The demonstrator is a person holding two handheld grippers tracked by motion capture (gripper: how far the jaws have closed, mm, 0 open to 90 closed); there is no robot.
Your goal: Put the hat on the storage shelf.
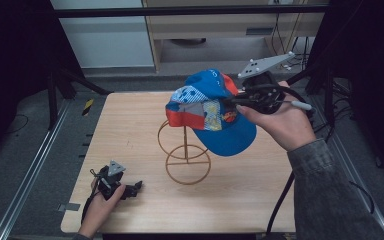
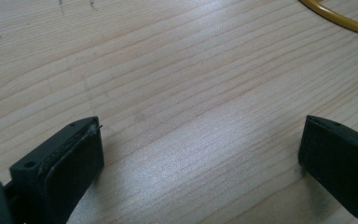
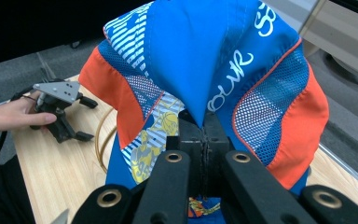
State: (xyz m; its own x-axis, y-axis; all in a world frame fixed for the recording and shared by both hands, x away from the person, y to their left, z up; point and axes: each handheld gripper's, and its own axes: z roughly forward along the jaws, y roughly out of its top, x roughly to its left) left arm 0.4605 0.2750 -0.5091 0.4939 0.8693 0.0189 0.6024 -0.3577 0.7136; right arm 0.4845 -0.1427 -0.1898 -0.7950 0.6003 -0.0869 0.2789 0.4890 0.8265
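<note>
Pale wood-grain table (image 1: 130, 125), dark room around it; a cap held up over a wire stand.

Reaching in from the right, the right gripper (image 1: 235, 102) is raised level above the table, its black jaws pinched tight on a fold of the blue cap (image 1: 215, 112), which hangs in the air just over the thin golden wire stand (image 1: 185, 150) of hoops and a post. Cap cloth is smooth blue with orange mesh panels and printed patches. Near the front left corner, the left gripper (image 1: 132, 189) rests low on the table, jaws spread wide, nothing between them.
</note>
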